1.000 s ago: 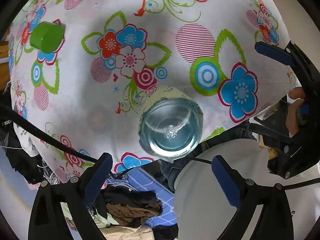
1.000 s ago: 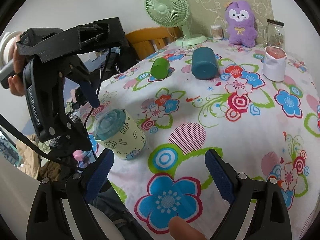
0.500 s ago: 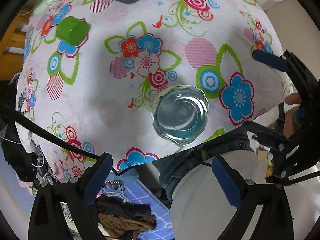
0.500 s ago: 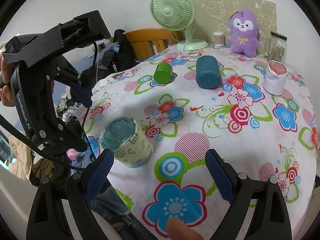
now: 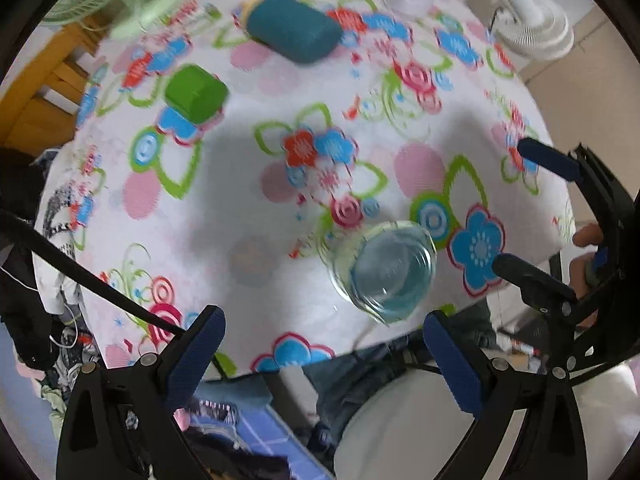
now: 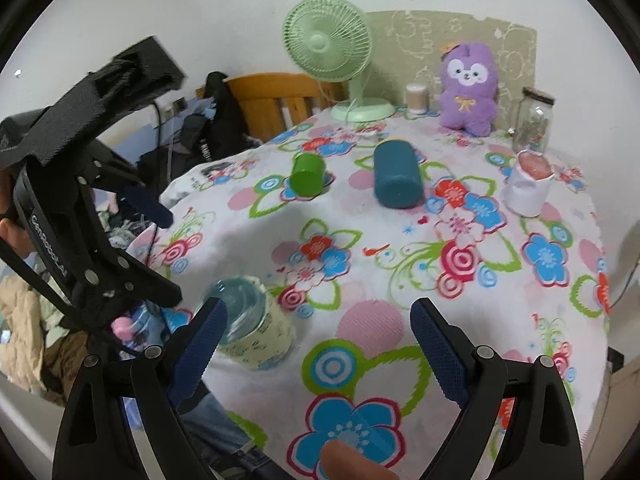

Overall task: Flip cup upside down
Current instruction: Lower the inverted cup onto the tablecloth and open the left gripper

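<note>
A floral cloth (image 6: pixel 400 280) covers the desk. On it a green cup (image 6: pixel 307 176) and a teal cylinder (image 6: pixel 396 180) lie on their sides, near each other. To the right of the cylinder stands a white paper cup (image 6: pixel 526 188) with a pinkish top. Along the far edge stand a green fan (image 6: pixel 328 46), a small round container (image 6: pixel 417 98), a purple plush toy (image 6: pixel 468 88) and a glass jar (image 6: pixel 534 120). A patterned board (image 6: pixel 408 40) leans behind them against the wall. A wooden chair (image 6: pixel 272 96) stands behind the desk with dark bags (image 6: pixel 216 124) beside it. In the left wrist view a white fan (image 5: pixel 532 28) sits on the floor, and clothes (image 5: pixel 36 320) lie heaped below the desk edge.
</note>
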`<action>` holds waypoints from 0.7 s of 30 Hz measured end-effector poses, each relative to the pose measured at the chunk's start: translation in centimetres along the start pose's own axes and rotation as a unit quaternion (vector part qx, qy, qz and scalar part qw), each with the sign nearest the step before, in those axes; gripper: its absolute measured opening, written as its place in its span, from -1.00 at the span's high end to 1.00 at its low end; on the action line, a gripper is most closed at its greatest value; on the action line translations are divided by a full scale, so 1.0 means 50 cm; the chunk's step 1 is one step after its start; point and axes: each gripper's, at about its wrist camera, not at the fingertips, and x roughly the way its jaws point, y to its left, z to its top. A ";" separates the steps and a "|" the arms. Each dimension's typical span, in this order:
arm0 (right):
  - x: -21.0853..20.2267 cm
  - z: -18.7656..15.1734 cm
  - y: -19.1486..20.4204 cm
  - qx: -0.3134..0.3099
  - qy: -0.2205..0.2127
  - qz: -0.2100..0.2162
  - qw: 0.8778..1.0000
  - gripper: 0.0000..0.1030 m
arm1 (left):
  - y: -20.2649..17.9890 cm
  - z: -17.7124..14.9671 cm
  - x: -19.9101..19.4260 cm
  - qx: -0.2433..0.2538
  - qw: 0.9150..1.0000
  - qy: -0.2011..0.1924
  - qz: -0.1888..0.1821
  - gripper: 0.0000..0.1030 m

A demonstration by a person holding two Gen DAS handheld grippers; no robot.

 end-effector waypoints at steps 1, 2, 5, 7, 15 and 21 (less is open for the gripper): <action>-0.003 0.005 -0.002 0.002 -0.005 -0.008 1.000 -0.88 | 0.007 -0.001 -0.006 -0.005 1.000 -0.012 -0.002 -0.95; -0.004 0.009 -0.003 0.004 -0.008 -0.010 1.000 -0.88 | 0.011 -0.002 -0.008 -0.009 1.000 -0.019 -0.002 -0.95; -0.004 0.020 -0.003 0.011 -0.011 -0.010 1.000 -0.88 | 0.027 -0.003 -0.016 -0.024 0.999 -0.044 -0.012 -0.95; -0.006 0.025 0.000 0.012 -0.013 -0.012 1.000 -0.88 | 0.037 -0.002 -0.017 -0.031 0.997 -0.061 -0.016 -0.95; -0.009 0.041 0.034 -0.012 -0.022 -0.027 0.999 -0.88 | 0.054 -0.005 -0.029 -0.049 0.988 -0.143 -0.019 -0.95; -0.014 0.048 0.048 -0.021 -0.027 -0.038 0.999 -0.88 | 0.060 -0.017 -0.030 -0.071 0.977 -0.202 -0.019 -0.95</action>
